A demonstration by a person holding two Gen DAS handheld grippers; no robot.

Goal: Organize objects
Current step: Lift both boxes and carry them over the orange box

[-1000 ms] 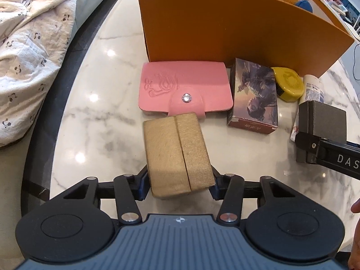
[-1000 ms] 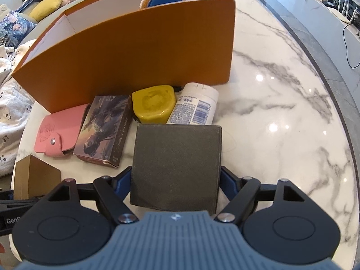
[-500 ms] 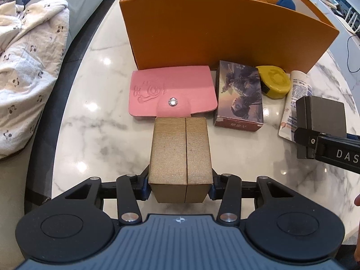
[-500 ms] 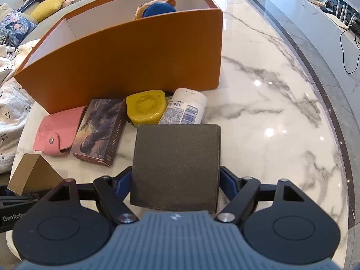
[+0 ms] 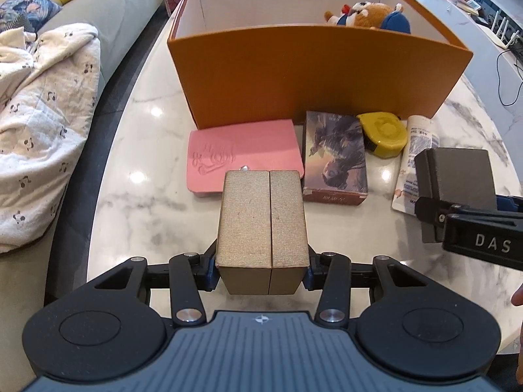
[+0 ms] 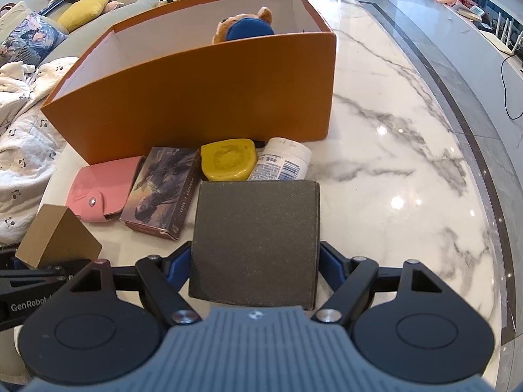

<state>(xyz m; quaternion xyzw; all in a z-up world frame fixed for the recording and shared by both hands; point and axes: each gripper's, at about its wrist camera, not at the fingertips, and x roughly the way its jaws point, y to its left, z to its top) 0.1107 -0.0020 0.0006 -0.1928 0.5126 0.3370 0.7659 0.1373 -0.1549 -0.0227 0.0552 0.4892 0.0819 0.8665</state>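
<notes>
My left tool (image 5: 261, 269): it is clamped on the tan box (image 5: 261, 222); a blue pad presses each side; I hold the box up above the bench (image 5: 137, 202)
Tan box: it has a line down the middle of its top; it hides the near edge of the pink wallet (image 5: 242, 153)
My right tool (image 6: 253, 261): it is clamped on the dark grey box (image 6: 256, 238); its two sides squeeze the box; the box is up off the bench
Dark grey box: flat and square; it hangs in front of the white bottle (image 6: 282, 163) and the yellow case (image 6: 227, 160)
Orange box (image 5: 310, 75): big and open on top; it stands at the back of the bench; white inside
Soft toy (image 5: 369, 14): brown and blue; it sits inside the orange box, in the far right corner
Pink wallet: it lies flat, just in front of the orange box, on the left of the row
Picture box (image 5: 333, 156): it lies flat, just beside the pink wallet
Yellow case: it lies between the picture box and the white bottle; close to the orange box
White bottle: it lies on its side, at the right end of the row
Blanket (image 5: 42, 124): white with small dark prints; it lies on the grey sofa to the left of the bench
</notes>
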